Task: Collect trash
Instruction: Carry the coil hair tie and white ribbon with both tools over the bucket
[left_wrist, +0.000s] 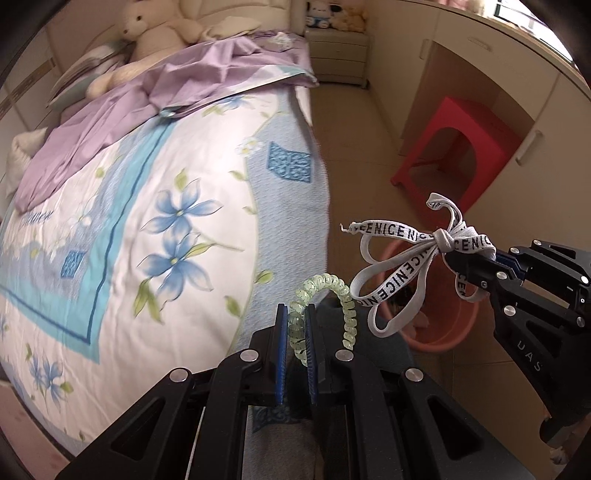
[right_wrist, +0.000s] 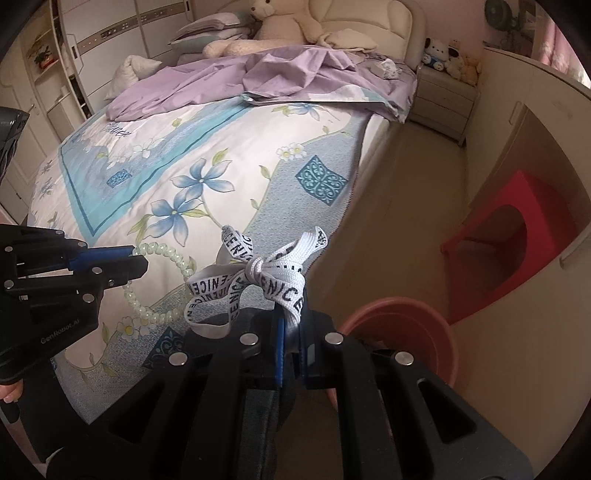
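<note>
Left gripper (left_wrist: 297, 332) fingers pinch a pale green spiral hair tie (left_wrist: 325, 310); right gripper (right_wrist: 291, 339) fingers clamp a white printed ribbon bow (right_wrist: 258, 280) beside the floral-quilted bed (right_wrist: 184, 177), near a pink plastic basin (right_wrist: 424, 332) and a red plastic stool (right_wrist: 517, 229).

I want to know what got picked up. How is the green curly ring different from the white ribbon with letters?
The green curly ring is a see-through coil with no writing; the white ribbon is flat, knotted into loops, with dark letters. The left tongs pinch the ring; the right tongs pinch the ribbon. Both hang in the air near the pink tub.
</note>
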